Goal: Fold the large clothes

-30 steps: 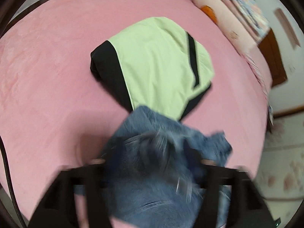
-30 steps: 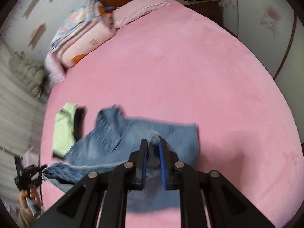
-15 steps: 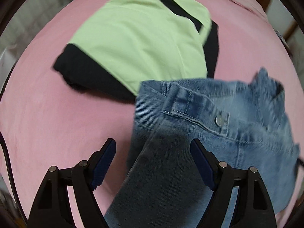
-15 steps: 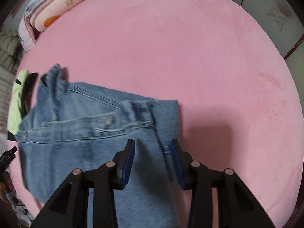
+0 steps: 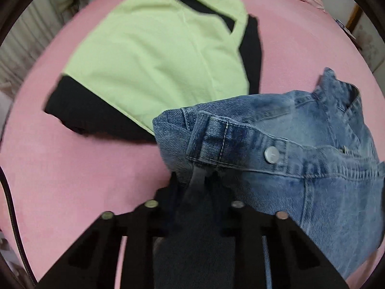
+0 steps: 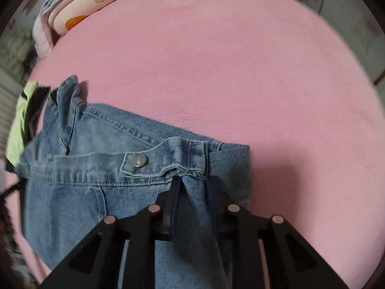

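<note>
Your jeans (image 5: 288, 168) lie on the pink bed (image 5: 72, 168), waistband up top, one corner overlapping the folded green-and-black top (image 5: 156, 55). Both claws have just been closing — your left claw (image 5: 196, 180) pinches denim just below the waistband, your right claw (image 6: 192, 187) grips a fold by the belt loop.

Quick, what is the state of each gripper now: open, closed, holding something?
Left gripper: just closed, fingers pinching the jeans below the waistband.
Right gripper: just closed, gripping a fold of the jeans.
</note>
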The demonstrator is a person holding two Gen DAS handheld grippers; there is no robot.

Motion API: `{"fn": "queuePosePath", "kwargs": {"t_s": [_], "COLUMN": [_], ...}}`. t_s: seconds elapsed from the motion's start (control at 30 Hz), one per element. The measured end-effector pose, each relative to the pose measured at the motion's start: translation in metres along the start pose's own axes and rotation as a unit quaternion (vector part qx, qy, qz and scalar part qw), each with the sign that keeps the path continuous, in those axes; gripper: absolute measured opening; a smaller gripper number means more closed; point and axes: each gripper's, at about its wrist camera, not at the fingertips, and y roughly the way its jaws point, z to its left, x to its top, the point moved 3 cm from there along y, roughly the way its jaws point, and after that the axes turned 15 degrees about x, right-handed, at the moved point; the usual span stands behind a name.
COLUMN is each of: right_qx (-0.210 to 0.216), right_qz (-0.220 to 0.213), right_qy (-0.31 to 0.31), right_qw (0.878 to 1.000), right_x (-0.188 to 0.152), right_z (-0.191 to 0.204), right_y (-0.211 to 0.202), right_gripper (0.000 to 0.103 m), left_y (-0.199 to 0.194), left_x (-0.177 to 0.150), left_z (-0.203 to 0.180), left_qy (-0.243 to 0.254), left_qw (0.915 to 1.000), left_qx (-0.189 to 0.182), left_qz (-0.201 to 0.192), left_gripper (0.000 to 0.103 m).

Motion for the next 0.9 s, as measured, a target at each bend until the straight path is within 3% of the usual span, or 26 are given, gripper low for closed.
{"fn": "queuePosePath", "kwargs": {"t_s": [0.07,0.2,0.3,0.43,0.5,0.57,0.67,0.83,0.9], "right_qx": [-0.014,-0.009,0.002,-0.019,-0.084,-0.105,-0.093,-0.025,-0.007], "right_qz": [-0.016,-0.079,-0.121,-0.122,-0.129,-0.116,-0.102,-0.113,-0.117], "right_qy": [-0.014,-0.019,-0.005,0.007,0.019,0.083,0.125,0.097,0.084], "right_qw": [1.0,0.997,0.993,0.992,0.988,0.984,0.983,0.988,0.99], "right_x": [-0.002,0.005,0.016,0.019,0.02,0.018,0.008,-0.003,-0.003], "right_z": [0.012,0.029,0.029,0.014,-0.008,-0.046,-0.071,-0.038,-0.022], "right_y": [-0.011,-0.05,-0.066,-0.039,-0.029,-0.013,-0.007,-0.033,-0.037], "right_gripper": [0.012,0.011,0.01,0.004,0.0,0.0,0.0,0.0,0.0], "left_y": [-0.022,-0.066,-0.068,-0.021,0.001,0.014,0.019,0.016,0.012], "left_x": [-0.004,-0.002,0.002,0.005,-0.001,-0.005,-0.007,-0.009,-0.008], "left_z": [0.0,0.005,0.008,0.002,0.001,-0.007,-0.013,-0.012,-0.008], "left_qy": [0.008,-0.012,-0.03,-0.083,-0.093,-0.085,-0.075,-0.053,-0.05], "left_qw": [0.9993,0.9938,0.9905,0.9924,0.9927,0.9926,0.9924,0.9933,0.9936], "left_qx": [0.017,0.012,0.022,0.034,0.036,0.049,0.057,0.063,0.07], "left_qz": [-0.034,-0.11,-0.133,-0.084,-0.067,-0.072,-0.079,-0.081,-0.074], "left_gripper": [0.015,0.014,0.014,0.014,0.015,0.018,0.019,0.027,0.035]}}
